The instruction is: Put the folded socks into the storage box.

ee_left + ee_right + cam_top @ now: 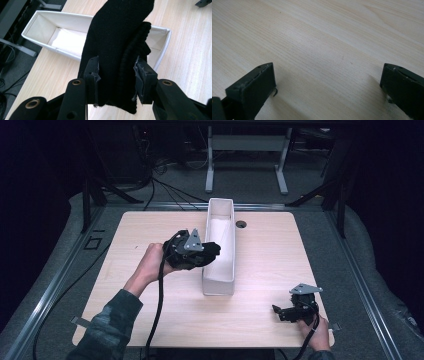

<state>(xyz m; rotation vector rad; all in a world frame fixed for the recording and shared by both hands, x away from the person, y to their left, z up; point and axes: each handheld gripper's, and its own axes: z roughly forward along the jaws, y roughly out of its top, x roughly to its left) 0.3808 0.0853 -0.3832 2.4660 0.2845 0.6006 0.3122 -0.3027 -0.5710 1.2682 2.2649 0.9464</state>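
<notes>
High view: a pale wooden table [150,320] with a long, narrow white box [220,210] standing lengthwise near its middle, open at the top. The person's left hand [150,265] comes in from the lower left and carries the left gripper [210,252], whose jaws point toward the box and reach its near-left wall. A piece of black knitted cloth [212,251] is clamped at the tip, lying against and partly over the rim of the box, about midway along its length. A black cable trails from this gripper down to the table's near edge.

Left gripper view: the two black jaws rise from below and press on the cloth [117,50] from both sides, so the grip is closed on the fabric. The cloth stands up between the pads in a thick fold and hangs a little below them. Behind it lies the white box [45,27], its pale inner floor visible and bare at the far end.

High view, lower right: the right gripper [285,312] sits low at the table's near-right corner, held by the right hand [315,332], well apart from the box and the cloth.

Right gripper view: its two jaws stand wide apart over bare wood [317,45], with nothing between them.
</notes>
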